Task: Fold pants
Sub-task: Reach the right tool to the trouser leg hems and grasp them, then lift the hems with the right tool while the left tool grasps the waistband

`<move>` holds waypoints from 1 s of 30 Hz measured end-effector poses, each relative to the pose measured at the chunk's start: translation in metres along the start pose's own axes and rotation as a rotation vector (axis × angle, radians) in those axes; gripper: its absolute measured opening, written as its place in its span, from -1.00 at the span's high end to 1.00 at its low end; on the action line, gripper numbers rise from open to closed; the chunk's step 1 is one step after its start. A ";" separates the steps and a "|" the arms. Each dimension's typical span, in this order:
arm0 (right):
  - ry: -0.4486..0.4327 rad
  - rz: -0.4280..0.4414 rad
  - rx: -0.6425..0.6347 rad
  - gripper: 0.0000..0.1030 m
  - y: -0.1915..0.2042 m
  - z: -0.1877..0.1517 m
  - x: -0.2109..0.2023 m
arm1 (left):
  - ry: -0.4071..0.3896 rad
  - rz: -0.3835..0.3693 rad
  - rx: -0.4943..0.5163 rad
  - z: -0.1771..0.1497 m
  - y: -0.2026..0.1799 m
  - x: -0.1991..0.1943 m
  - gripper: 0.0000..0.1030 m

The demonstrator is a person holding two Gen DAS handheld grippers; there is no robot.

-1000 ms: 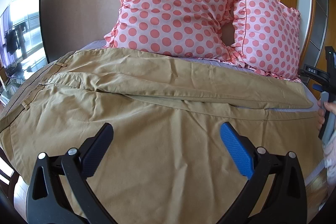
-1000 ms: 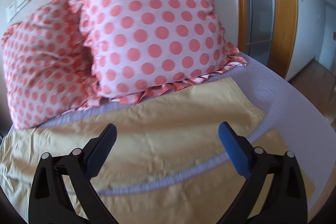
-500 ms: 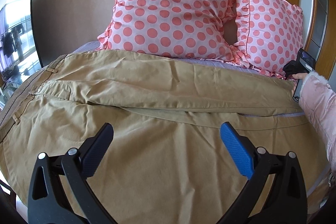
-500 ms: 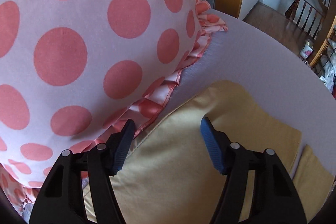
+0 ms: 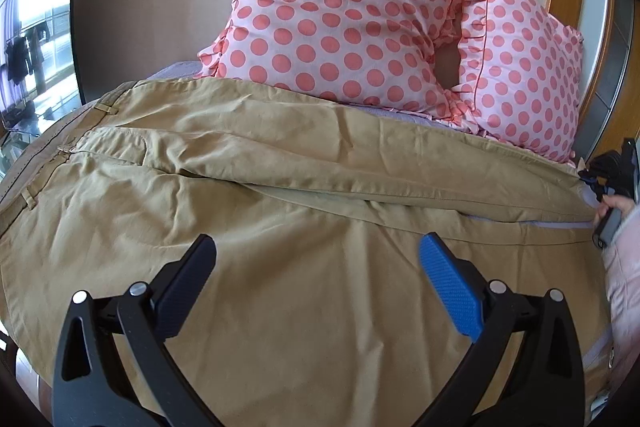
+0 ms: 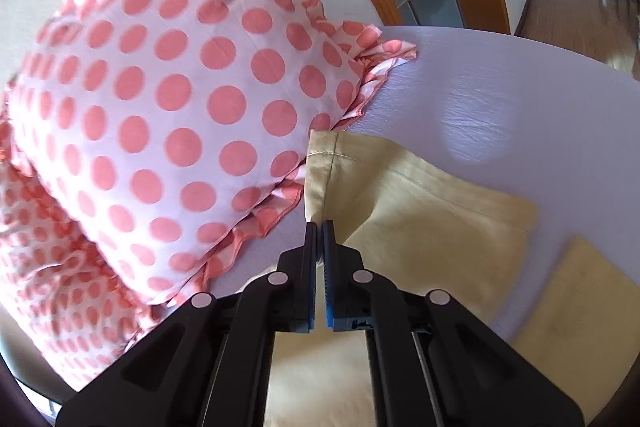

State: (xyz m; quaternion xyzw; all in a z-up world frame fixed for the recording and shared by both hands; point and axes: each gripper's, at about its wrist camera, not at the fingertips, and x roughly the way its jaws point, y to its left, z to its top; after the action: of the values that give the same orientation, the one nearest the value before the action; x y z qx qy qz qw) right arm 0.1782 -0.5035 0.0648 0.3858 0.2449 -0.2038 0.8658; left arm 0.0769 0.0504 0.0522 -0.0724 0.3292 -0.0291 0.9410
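Lying spread across the bed (image 6: 500, 75), tan pants (image 5: 280, 227) with waistband to the left and both legs running right toward the polka-dot pillows (image 5: 340, 15). Far leg partly lapped over the near one along a long crease. Right tool (image 6: 319, 227) pinched shut on the hem corner of the far leg, lifting that corner just beside the right-hand pillow; hem stitching visible above the closed tips. Left tool (image 5: 316, 279) spread wide, hovering above the near leg, touching nothing.

Likely a light woven cotton: soft, limp, no stiffness of its own, sure to sag and drag between holds. Not slippery, not fragile. Best taken at firm doubled edges: hem, side seam, waistband by the belt loops. Second hold probably needed at the waistband end of the far leg to carry it over evenly. Risk: one-corner pull skewing the leg or snagging the pillow frill.
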 end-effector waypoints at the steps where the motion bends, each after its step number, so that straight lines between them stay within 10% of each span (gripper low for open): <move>1: -0.010 0.039 0.015 0.94 -0.010 -0.007 -0.020 | -0.005 -0.017 -0.014 -0.001 0.002 -0.003 -0.96; 8: 0.068 0.098 0.119 0.92 -0.056 -0.069 -0.101 | -0.029 -0.041 -0.027 0.000 -0.002 -0.015 -0.96; 12: 0.086 0.100 0.190 -0.17 -0.065 -0.068 -0.102 | -0.035 -0.046 -0.020 0.000 -0.004 -0.021 -0.96; 15: 0.086 0.079 0.187 -0.24 -0.064 -0.071 -0.098 | -0.026 -0.019 -0.041 -0.001 0.002 -0.022 -0.96; 20: 0.068 0.076 0.234 -0.20 -0.068 -0.071 -0.085 | 0.025 -0.007 -0.138 0.009 0.029 -0.015 -0.96; 23: 0.081 0.105 0.262 0.94 -0.073 -0.068 -0.070 | 0.009 -0.056 -0.172 0.019 0.043 -0.012 -0.96; 26: 0.054 0.225 0.276 0.97 -0.085 -0.068 -0.069 | -0.058 -0.148 -0.189 0.032 0.058 -0.013 -0.96; 30: -0.035 0.344 0.268 0.97 -0.103 -0.070 -0.098 | -0.021 -0.076 -0.160 0.060 0.069 0.001 -0.96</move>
State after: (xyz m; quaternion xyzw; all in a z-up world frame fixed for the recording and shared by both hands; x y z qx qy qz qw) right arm 0.0250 -0.4976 0.0224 0.5299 0.1311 -0.0905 0.8330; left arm 0.1156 0.1259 0.0874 -0.1600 0.3174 -0.0376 0.9339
